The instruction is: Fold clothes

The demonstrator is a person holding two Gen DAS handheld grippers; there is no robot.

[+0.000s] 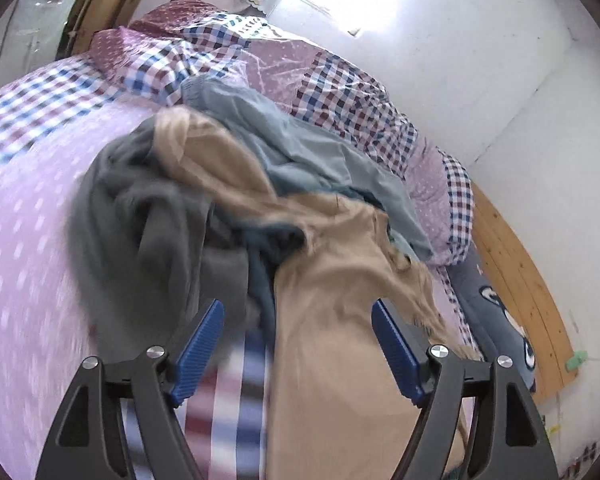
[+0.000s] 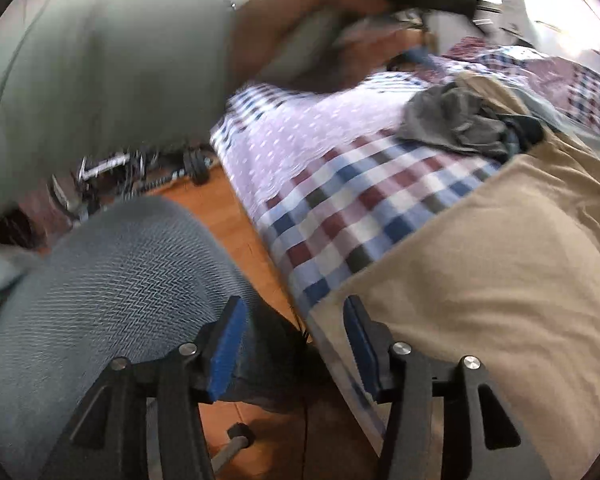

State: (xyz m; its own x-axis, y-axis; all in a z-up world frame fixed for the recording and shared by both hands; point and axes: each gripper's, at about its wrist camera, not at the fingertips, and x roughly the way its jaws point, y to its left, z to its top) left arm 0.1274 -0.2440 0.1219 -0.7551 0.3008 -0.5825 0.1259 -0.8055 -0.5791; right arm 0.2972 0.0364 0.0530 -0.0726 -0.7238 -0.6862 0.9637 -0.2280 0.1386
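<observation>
A heap of clothes lies on the bed: a tan garment stretched toward me, a dark grey one to its left, and a pale blue-grey one behind. My left gripper hovers open just above the tan cloth, its blue pads wide apart and holding nothing. In the right wrist view the tan garment spreads over the bed's near corner, with the grey garment further back. My right gripper is open at the bed's edge, beside the tan hem.
The bed has a lilac dotted and checked cover. A rumpled checked quilt lies along the white wall. The person's knee and arm are close to the right gripper. Orange floor holds dumbbells.
</observation>
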